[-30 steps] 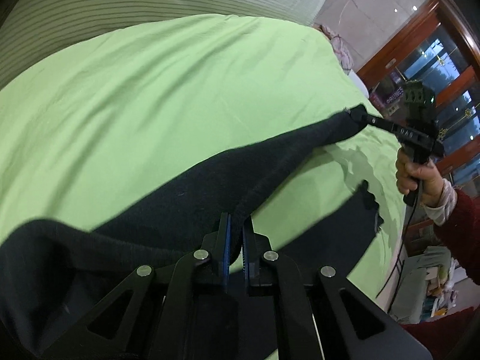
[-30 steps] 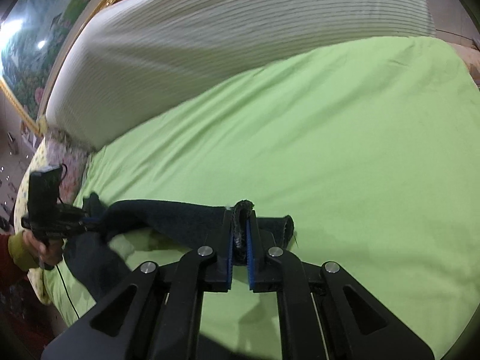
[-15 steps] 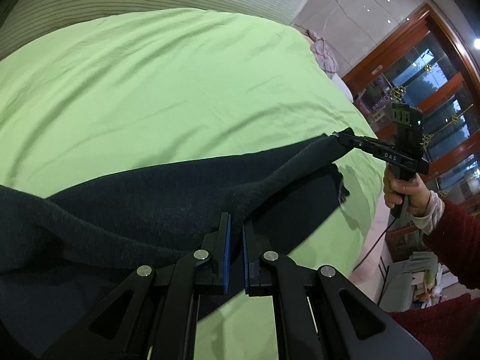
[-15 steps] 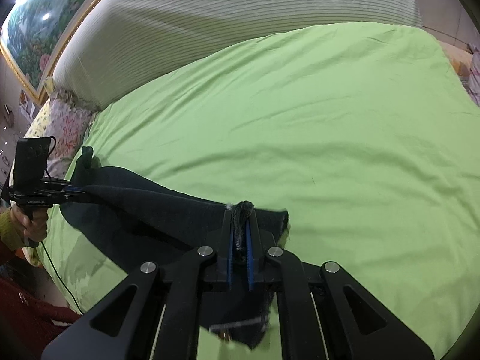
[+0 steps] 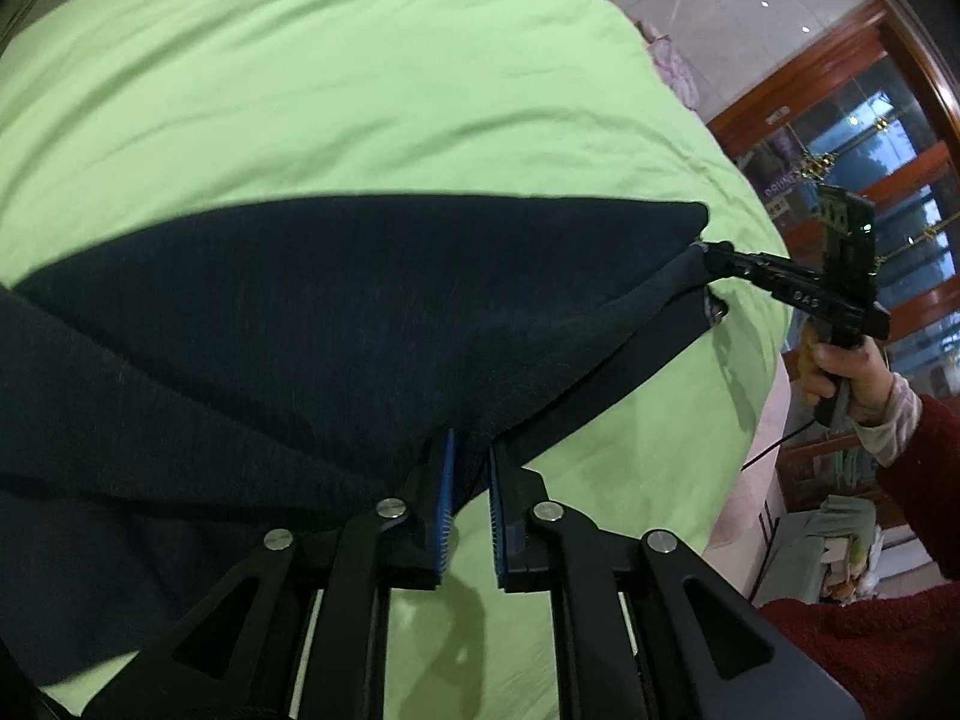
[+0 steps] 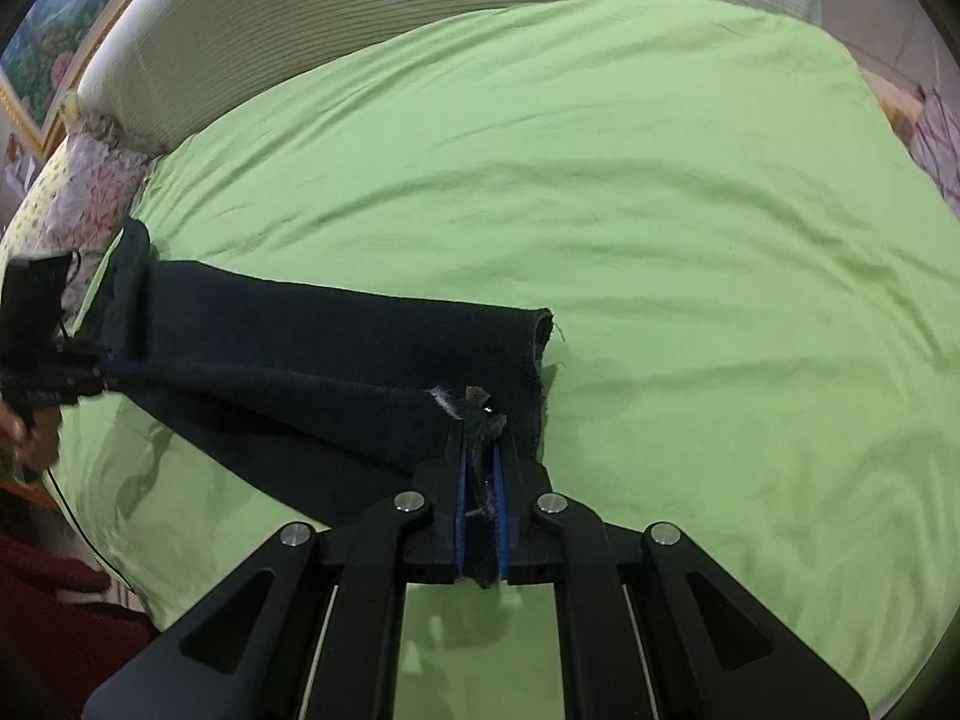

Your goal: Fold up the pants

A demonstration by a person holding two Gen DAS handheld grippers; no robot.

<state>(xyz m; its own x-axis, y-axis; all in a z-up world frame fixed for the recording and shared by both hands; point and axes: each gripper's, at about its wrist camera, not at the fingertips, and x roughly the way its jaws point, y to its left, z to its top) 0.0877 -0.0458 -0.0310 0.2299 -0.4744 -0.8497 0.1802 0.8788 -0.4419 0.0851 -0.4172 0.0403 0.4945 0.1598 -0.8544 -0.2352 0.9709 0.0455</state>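
The dark pants [image 5: 360, 312] lay stretched across the green bedsheet [image 5: 360, 90], held at two ends. In the left wrist view, the left hand-held gripper [image 5: 468, 480] had its blue-padded fingers [image 5: 445, 504] drawn close together on a fold of the dark fabric, which ran up between them from the near edge of the cloth. From there the cloth spread wide to the left and narrowed toward the right, where the right hand-held gripper [image 5: 711, 255] pinched the far end. A hand [image 5: 840, 366] in a red sleeve [image 5: 924, 468] gripped that tool's handle, beside a wood-framed glass door [image 5: 870, 138].

In the right wrist view, the right hand-held gripper [image 6: 480, 462] was pressed together on a bunched, frayed bit of the pants [image 6: 312, 378], with threads poking up above the fingertips. The leg ran leftward over the bedsheet [image 6: 660, 210] to the left hand-held gripper [image 6: 105, 369], which clamped the other end near the bed's edge. The open cuff of the leg sat just beyond the right fingertips, resting on the sheet. A striped cover [image 6: 420, 12] lay along the far side of the bed and a floral pillow [image 6: 90, 192] sat at the left corner.
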